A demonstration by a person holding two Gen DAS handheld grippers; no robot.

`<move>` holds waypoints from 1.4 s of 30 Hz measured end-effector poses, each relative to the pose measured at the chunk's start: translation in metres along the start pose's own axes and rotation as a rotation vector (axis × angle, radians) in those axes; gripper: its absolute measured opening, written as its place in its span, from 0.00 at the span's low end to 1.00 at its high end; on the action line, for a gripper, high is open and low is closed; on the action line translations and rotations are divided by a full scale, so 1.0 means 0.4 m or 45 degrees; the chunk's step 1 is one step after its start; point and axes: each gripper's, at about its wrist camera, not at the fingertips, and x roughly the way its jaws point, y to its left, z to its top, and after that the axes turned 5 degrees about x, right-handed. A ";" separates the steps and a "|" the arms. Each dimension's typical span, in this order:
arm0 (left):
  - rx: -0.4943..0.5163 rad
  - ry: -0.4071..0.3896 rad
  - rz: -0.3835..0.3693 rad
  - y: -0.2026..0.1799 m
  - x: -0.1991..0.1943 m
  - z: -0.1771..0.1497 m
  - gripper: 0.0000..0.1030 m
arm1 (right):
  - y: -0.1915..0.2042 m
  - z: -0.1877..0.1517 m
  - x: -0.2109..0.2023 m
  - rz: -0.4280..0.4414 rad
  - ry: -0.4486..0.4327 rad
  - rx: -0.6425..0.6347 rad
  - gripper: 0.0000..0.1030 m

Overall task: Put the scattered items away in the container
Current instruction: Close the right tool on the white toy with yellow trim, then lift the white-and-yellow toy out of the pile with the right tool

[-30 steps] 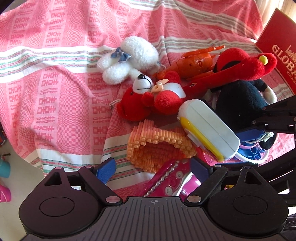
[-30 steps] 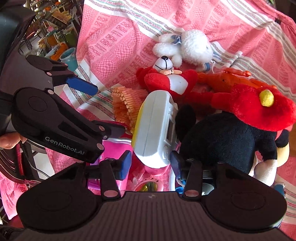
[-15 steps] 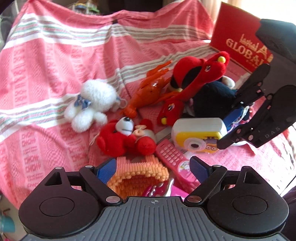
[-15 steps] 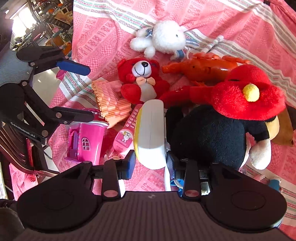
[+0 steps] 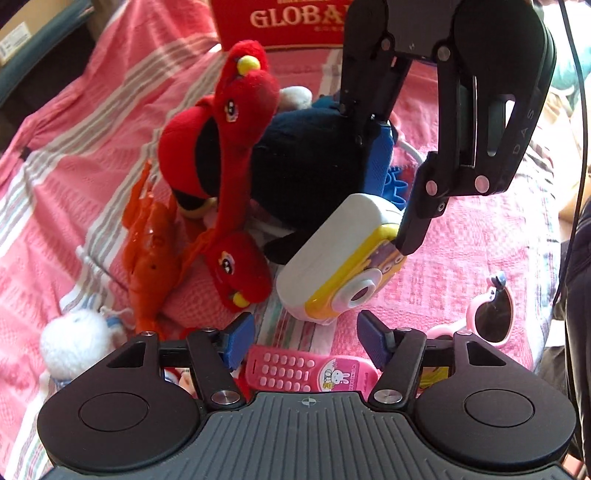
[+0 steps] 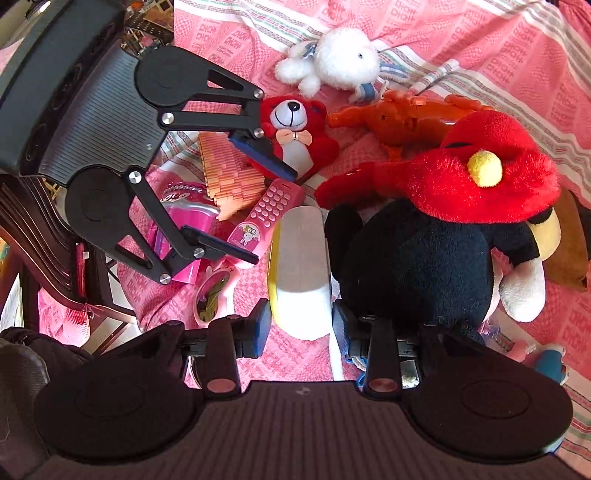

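A white and yellow toy camera (image 6: 301,280) sits tilted between my right gripper's (image 6: 301,328) pads, and that gripper is shut on it. In the left wrist view the same camera (image 5: 340,262) hangs from the right gripper (image 5: 391,206), with one end raised off the pink cloth. My left gripper (image 5: 303,342) points down over a pink toy phone (image 5: 310,373). Its jaws are closing with the phone lengthwise between them, and the pads stand apart from it. A red box with gold lettering (image 5: 295,22) stands at the far edge.
Beside the camera lie a black plush with a red hat (image 6: 417,258), a red bear (image 6: 295,136), a white plush (image 6: 332,62) and an orange lobster toy (image 6: 406,114). An orange bristle piece (image 6: 225,173), a pink toy (image 6: 188,218) and pink sunglasses (image 5: 491,314) lie near the phone.
My left gripper rolled and swung across from the orange bristle piece to the pink phone, and its jaws narrowed. The right gripper closed on the camera, which now sits tilted.
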 end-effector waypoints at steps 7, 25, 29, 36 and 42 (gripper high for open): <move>0.087 -0.077 -0.108 -0.024 0.028 0.037 0.71 | -0.024 -0.046 0.009 -0.014 0.034 0.023 0.39; -0.099 -0.013 -0.259 -0.038 0.062 0.028 0.54 | -0.019 -0.094 0.013 -0.039 -0.035 0.040 0.51; -0.114 -0.005 -0.236 -0.056 0.060 0.026 0.54 | -0.006 -0.111 0.010 -0.071 -0.057 -0.001 0.51; -0.099 -0.017 -0.243 -0.083 0.042 0.002 0.46 | 0.000 -0.133 -0.001 -0.101 -0.060 0.006 0.51; -0.060 -0.006 -0.225 -0.111 0.044 0.006 0.63 | -0.005 -0.139 -0.005 -0.086 -0.048 -0.021 0.51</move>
